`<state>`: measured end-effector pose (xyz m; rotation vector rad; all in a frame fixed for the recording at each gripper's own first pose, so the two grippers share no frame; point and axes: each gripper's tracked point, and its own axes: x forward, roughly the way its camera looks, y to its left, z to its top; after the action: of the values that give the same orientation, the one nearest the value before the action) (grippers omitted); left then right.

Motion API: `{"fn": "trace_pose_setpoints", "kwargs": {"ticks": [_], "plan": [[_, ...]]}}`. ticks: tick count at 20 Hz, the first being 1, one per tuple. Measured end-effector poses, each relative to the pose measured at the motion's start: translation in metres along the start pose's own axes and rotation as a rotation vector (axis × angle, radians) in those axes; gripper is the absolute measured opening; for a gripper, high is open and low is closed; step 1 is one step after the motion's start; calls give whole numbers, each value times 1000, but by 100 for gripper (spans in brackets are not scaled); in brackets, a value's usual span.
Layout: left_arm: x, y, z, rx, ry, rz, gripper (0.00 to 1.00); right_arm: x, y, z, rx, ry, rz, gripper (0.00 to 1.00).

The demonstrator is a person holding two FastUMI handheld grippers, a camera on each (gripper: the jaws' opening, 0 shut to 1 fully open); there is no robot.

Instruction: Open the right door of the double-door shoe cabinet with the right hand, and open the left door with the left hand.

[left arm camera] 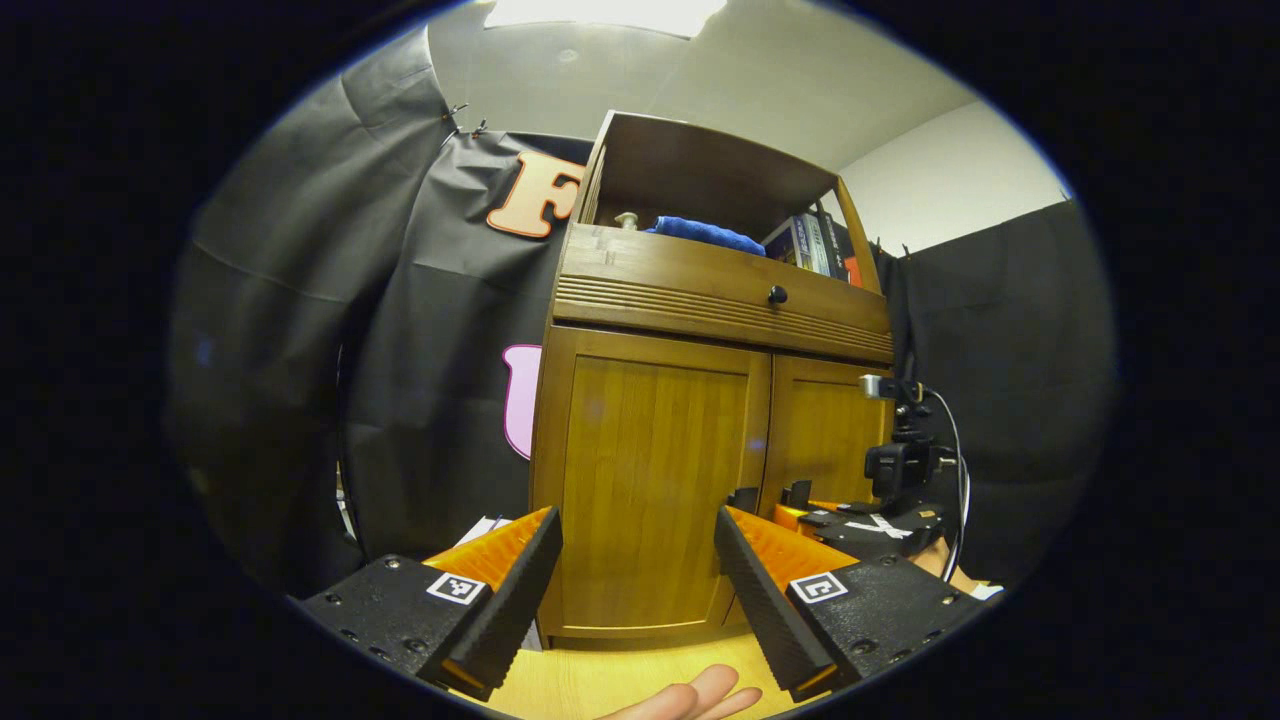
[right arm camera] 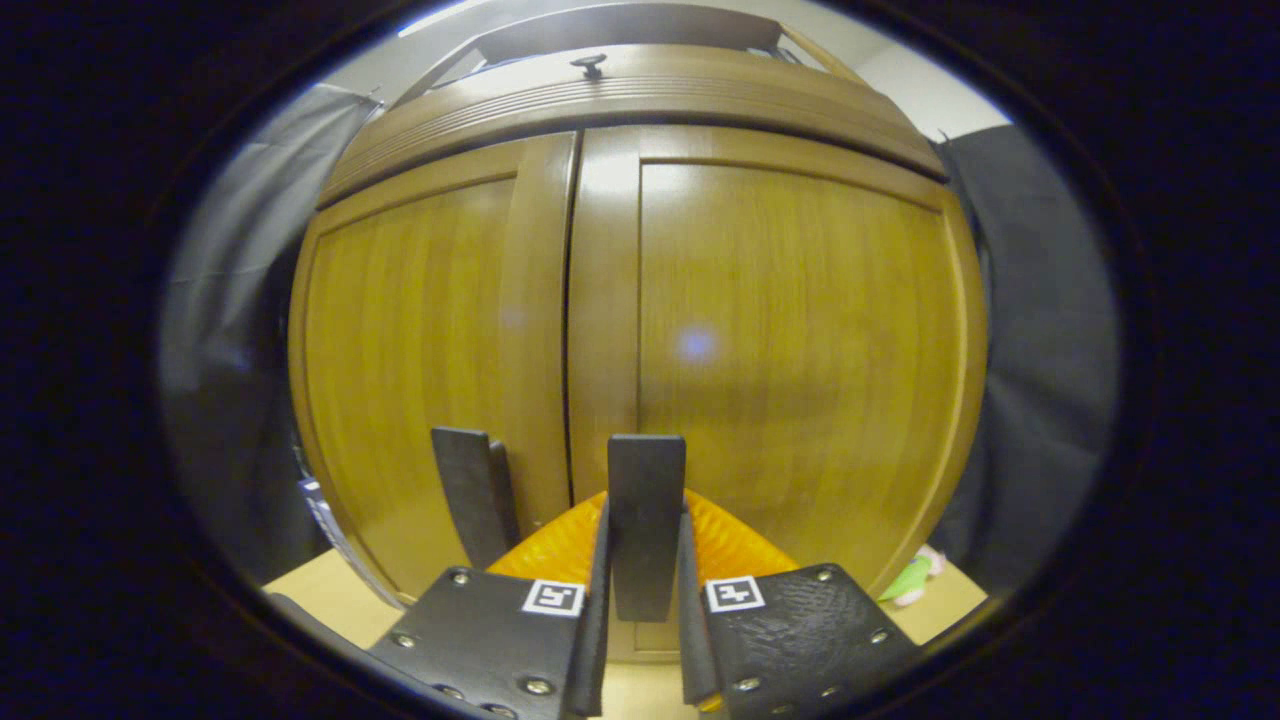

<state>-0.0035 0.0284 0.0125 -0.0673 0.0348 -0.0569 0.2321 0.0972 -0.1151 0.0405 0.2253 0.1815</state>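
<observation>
The wooden shoe cabinet (left arm camera: 650, 480) stands in front of me with both doors flush in its frame. The left door (right arm camera: 420, 340) and the right door (right arm camera: 790, 330) each carry a dark upright handle beside the middle seam. My right gripper (right arm camera: 645, 512) is shut on the right door's handle (right arm camera: 646, 470); the left door's handle (right arm camera: 468, 490) stands free beside it. In the left gripper view, the right gripper (left arm camera: 796, 508) reaches in from the right to the handles. My left gripper (left arm camera: 637, 520) hangs open a short way in front of the left door (left arm camera: 650, 490), with nothing between its fingers.
Above the doors are a drawer with a dark knob (left arm camera: 777, 294) and an open shelf holding a blue cloth (left arm camera: 700, 233) and books (left arm camera: 810, 245). A hand (left arm camera: 690, 700) shows over the light wooden surface (left arm camera: 600, 680). A small green object (right arm camera: 912, 580) lies by the cabinet's right foot.
</observation>
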Motion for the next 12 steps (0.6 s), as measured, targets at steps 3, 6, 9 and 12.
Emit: {"fn": "trace_pose_setpoints", "kwargs": {"ticks": [3, 6, 9, 12], "plan": [[0, -1, -2, 4, 1, -7, 95, -3, 4, 5, 34, -19, 33, 24], [3, -2, -6, 2, 18, -14, 97, -9, 4, 9, 24, -24, 57, 24], [7, -2, -10, 4, 33, -9, 93, -15, 9, 14, 41, -11, 104, 24], [8, -1, -12, 16, 40, 2, 95, -22, 12, 18, 59, 1, 160, 24]]}}
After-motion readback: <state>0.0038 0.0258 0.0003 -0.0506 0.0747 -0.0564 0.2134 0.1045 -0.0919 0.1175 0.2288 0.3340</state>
